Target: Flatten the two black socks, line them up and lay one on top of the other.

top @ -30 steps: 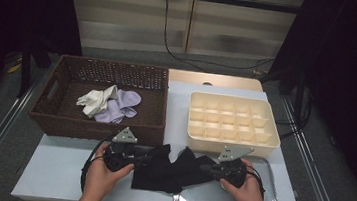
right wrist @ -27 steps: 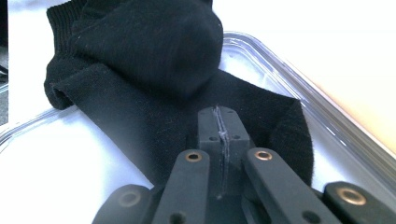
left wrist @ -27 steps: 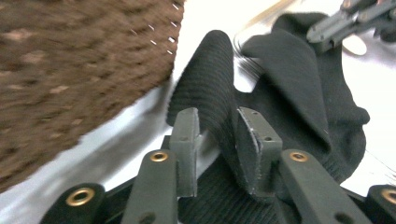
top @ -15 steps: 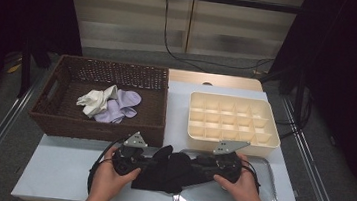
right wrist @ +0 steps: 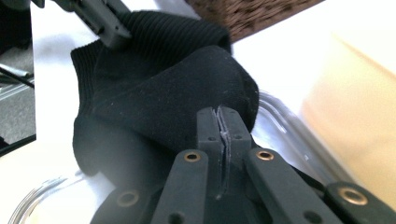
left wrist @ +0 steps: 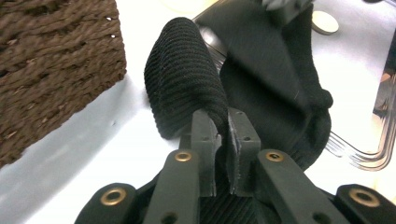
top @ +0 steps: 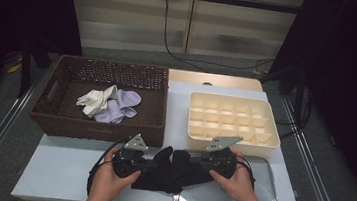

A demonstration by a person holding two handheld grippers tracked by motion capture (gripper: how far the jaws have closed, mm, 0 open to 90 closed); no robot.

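Gripping a black sock (top: 169,170) at the table's near edge, left tool (left wrist: 223,135) clamped on the ribbed cuff, right tool (right wrist: 219,122) pinched shut on the other end. Folding apparently half done; tucking it into the cream divider box (top: 233,117) remaining.

You have a brown wicker basket (top: 64,118) at left, holding a white cloth (top: 97,101) and a lilac cloth (top: 121,105). A cream divided tray (top: 235,117) sits right; a clear tray (top: 267,190) lies nearest you.
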